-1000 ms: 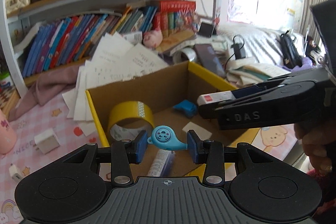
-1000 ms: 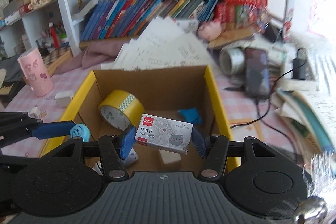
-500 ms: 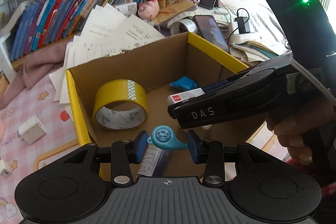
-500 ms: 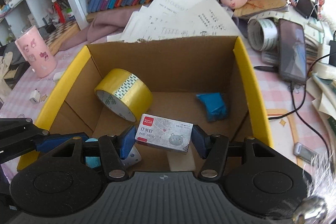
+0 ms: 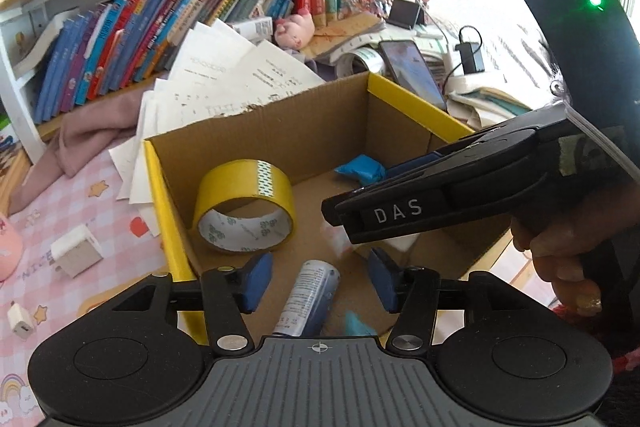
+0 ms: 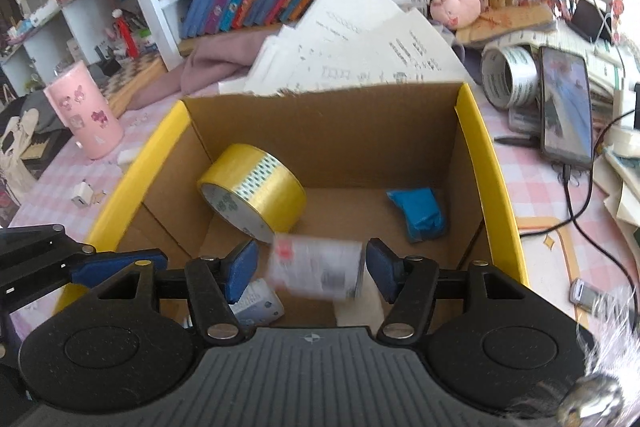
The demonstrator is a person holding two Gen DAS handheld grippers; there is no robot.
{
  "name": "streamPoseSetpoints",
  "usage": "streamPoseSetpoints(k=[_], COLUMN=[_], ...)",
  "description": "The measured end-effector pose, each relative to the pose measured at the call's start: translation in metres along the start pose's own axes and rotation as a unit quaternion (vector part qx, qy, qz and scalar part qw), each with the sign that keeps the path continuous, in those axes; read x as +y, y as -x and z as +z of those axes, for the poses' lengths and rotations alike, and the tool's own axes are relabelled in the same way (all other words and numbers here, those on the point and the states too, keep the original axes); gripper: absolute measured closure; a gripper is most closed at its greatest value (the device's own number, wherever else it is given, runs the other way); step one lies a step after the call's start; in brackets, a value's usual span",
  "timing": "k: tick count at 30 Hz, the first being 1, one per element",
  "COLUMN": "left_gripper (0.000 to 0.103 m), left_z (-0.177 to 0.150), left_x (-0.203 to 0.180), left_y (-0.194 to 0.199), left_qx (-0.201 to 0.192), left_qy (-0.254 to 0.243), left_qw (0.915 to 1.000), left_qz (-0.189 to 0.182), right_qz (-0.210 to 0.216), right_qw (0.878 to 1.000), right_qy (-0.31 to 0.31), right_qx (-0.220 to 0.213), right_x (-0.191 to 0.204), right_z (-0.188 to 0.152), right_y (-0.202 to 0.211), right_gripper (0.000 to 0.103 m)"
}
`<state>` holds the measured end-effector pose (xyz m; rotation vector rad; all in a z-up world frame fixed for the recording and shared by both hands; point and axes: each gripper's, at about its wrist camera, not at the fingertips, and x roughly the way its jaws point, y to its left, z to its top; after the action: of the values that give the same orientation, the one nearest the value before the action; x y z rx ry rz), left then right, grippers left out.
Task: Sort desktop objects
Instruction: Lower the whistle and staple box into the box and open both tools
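Observation:
A cardboard box with yellow rims (image 5: 416,107) (image 6: 476,147) stands on the desk and both grippers hang over it. My left gripper (image 5: 320,281) is open and empty; the small blue tape dispenser (image 5: 358,323) lies on the box floor below it, beside a white-blue tube (image 5: 308,297). My right gripper (image 6: 306,269) is open; the staples box (image 6: 318,271) is blurred between its pads, falling free. A yellow tape roll (image 5: 244,207) (image 6: 254,191) and a blue packet (image 5: 362,167) (image 6: 420,213) lie in the box.
A pink cup (image 6: 84,111), white chargers (image 5: 76,249) (image 6: 82,197), papers (image 6: 360,39), a phone (image 6: 566,107) with cable and a clear tape roll (image 6: 510,75) surround the box. Bookshelves (image 5: 180,23) stand behind.
Both grippers opened over the box. The blue dispenser dropped from my left gripper to the box floor. The staples box left my right gripper's grip and is falling.

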<state>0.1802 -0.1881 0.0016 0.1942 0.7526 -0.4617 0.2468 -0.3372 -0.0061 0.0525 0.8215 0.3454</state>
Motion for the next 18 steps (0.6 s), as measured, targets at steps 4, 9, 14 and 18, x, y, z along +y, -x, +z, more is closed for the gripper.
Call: streamPoseSetpoints(k=[4, 9, 14, 18], left_gripper=[0.045, 0.037, 0.036, 0.035], left_z=[-0.005, -0.013, -0.025, -0.035], left_x=[-0.007, -0.014, -0.011, 0.000], left_y=[0.014, 0.033, 0.050, 0.066], left_qx=[-0.021, -0.056, -0.078, -0.088], left_qy=[-0.014, -0.033, -0.042, -0.035], left_qw=[0.9997, 0.9979, 0.9960, 0.9954], left_qz=[0.005, 0.009, 0.010, 0.010], right_qz=[-0.001, -0.007, -0.021, -0.039], right_qw=[1.000, 0.999, 0.998, 0.996], right_qy=[0.012, 0.013, 0.004, -0.007], right_qx=[-0.021, -0.043, -0.062, -0.076], right_x=[0.009, 0.019, 0.030, 0.043], right_z=[-0.002, -0.008, -0.015, -0.023], right_y=[0.011, 0.025, 0.038, 0.051], right_gripper=[0.043, 0.043, 0.043, 0.043])
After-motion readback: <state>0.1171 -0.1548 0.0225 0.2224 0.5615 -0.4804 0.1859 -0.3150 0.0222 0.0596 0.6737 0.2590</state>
